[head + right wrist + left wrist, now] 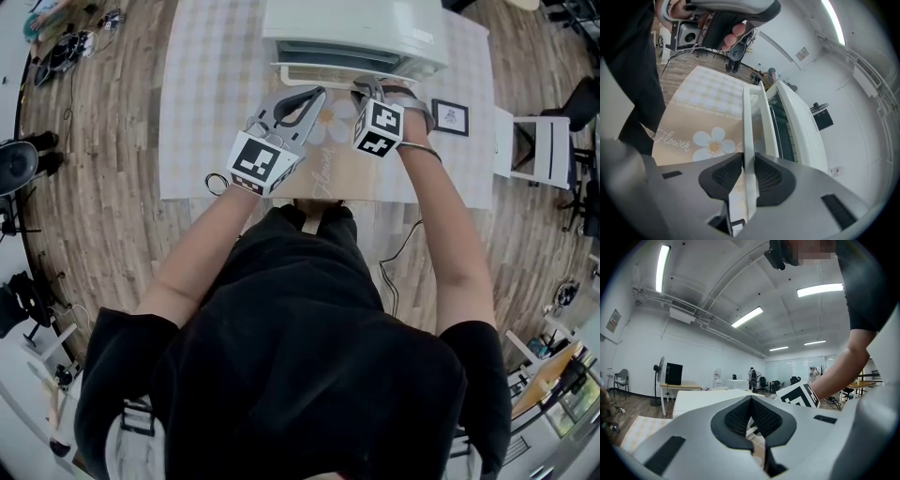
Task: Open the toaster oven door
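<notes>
Nearest the head camera, the person's black-shirted torso [281,356] fills the lower half and hides the middle of the near table edge. Both forearms reach forward over a beige flower-printed mat [323,173] lying on a pale checked tablecloth [202,103]. The cloth is bare and roomy to the left of the left gripper [316,94]. It is tighter on the right, where a small black-framed picture [450,116] sits near the right wrist. Beyond the table's sides is wood-plank floor [103,216], and a white chair [536,145] stands off the right edge.

The left gripper hangs over the mat just short of the oven, its jaws pressed together with nothing between them. The right gripper [367,90] is clamped on the white bar handle [328,74], toward its right end. That handle fronts the glass-fronted door [337,54] of the white toaster oven [356,23]. The oven stands at the far side of the table, and its back is cut off by the top of the head view.

From above, the marker cubes cover much of both grippers, and how far the door leans out from the oven body is hard to judge. Only the right gripper view shows the black ribbed pads [723,174] bearing on both sides of the handle, with the door glass running alongside. The left gripper view looks level across the room and takes in ceiling strip lights [820,289] and a distant standing fan [660,369]. It shows neither the handle nor the door.
</notes>
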A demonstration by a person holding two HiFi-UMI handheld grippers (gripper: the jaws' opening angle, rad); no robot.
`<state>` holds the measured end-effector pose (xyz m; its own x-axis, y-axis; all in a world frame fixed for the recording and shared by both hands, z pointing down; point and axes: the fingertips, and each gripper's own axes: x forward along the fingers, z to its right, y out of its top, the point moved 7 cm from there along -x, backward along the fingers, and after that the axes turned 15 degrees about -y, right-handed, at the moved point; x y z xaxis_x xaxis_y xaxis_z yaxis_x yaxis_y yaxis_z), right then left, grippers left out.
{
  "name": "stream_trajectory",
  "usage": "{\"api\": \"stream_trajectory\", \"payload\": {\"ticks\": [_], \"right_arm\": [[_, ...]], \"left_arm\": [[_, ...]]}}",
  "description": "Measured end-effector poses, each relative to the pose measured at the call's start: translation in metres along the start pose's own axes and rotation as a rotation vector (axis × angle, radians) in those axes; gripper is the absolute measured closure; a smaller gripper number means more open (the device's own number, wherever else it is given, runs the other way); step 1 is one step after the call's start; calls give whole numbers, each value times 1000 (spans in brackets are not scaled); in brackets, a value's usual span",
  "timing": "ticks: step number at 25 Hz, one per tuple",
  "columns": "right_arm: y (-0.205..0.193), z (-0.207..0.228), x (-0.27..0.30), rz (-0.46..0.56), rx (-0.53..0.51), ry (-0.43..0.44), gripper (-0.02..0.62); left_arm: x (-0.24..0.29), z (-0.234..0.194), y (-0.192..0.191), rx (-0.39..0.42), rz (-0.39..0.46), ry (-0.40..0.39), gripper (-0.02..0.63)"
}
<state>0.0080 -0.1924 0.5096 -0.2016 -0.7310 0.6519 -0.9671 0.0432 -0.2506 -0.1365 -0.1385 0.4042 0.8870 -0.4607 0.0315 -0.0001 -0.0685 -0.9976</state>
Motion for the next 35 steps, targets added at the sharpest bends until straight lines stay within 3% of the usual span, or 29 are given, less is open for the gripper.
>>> {"api": "stream_trajectory", "payload": {"ticks": [35], "right_arm": [[-3,-77,-17,-13,1,-216,497]], "left_arm": [[-12,24,-39,-34,-42,-39,594]]}}
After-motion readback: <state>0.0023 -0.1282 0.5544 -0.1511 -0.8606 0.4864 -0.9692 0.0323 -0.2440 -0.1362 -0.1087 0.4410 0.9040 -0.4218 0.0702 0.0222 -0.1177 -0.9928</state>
